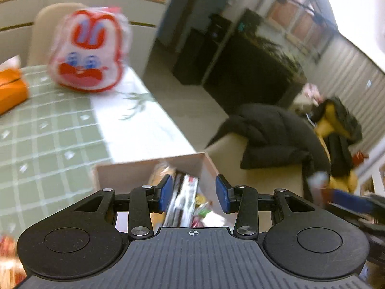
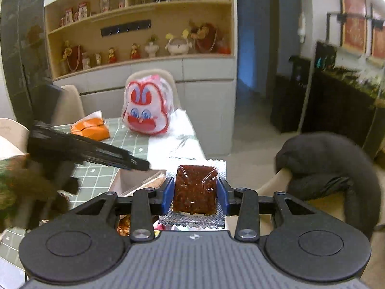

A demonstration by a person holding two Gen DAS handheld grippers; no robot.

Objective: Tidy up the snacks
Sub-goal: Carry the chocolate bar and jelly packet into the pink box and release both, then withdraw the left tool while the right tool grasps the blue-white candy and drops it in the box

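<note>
My left gripper (image 1: 194,193) is open and hangs over an open cardboard box (image 1: 134,172) at the table's right edge. Through the gap between its blue pads I see several snack packets (image 1: 185,200) lying in the box, and nothing is between the pads. My right gripper (image 2: 195,192) is shut on a dark brown snack bar in a clear, silver-edged wrapper (image 2: 195,187), held just above and to the right of the same box (image 2: 130,180). In the right wrist view the left gripper shows only as a blurred black shape coming in from the left.
A red-and-white rabbit-face bag (image 2: 146,108) stands at the table's far end beside an orange pack (image 2: 90,128). The green checked tablecloth (image 1: 48,132) covers the table. To the right, a chair (image 2: 272,183) is draped with a black jacket (image 2: 324,163).
</note>
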